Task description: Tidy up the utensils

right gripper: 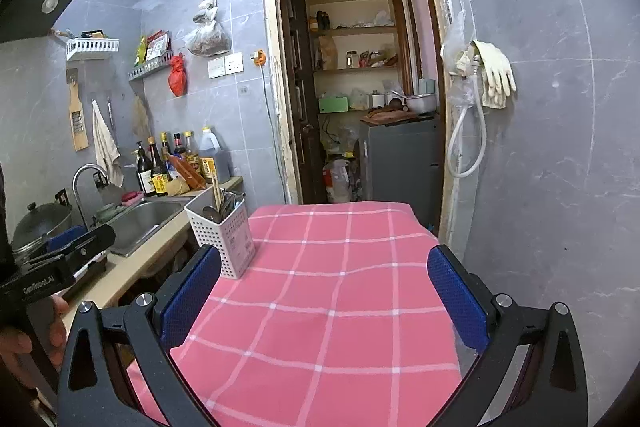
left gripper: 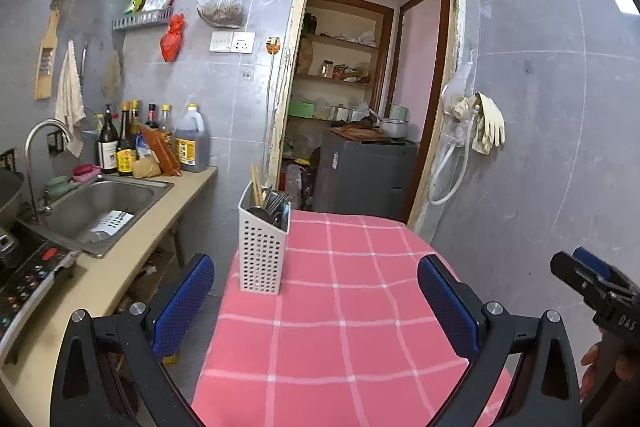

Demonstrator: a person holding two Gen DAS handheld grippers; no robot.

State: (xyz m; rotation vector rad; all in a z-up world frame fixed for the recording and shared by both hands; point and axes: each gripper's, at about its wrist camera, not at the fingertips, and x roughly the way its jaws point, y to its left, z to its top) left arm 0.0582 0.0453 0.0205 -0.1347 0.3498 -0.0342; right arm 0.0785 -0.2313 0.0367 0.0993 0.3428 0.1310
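Nearest, the left gripper (left gripper: 316, 301) hangs over the near part of the table (left gripper: 340, 347), its blue pads spread as wide as they go with only pink checked cloth between them. The right gripper (right gripper: 324, 297) beside it stands the same way, wide apart and holding nothing; each shows at the edge of the other's view. Both look set back from the work, probably because nothing loose lies on the cloth to pick up.

Further along, at the table's left edge, the white perforated utensil holder (left gripper: 262, 247) stands upright. Inside it are the utensils (left gripper: 272, 205): chopsticks poke up at the back, and spoons and forks lean in front with their handles down. That suggests the sorting is largely done, though I cannot tell how its compartments are filled.

Left of the table runs the counter (left gripper: 120, 267) with the steel sink (left gripper: 100, 211), then a cluster of sauce bottles (left gripper: 132, 143) against the tiled wall. Farthest back, an open doorway (left gripper: 360, 87) shows pantry shelves.
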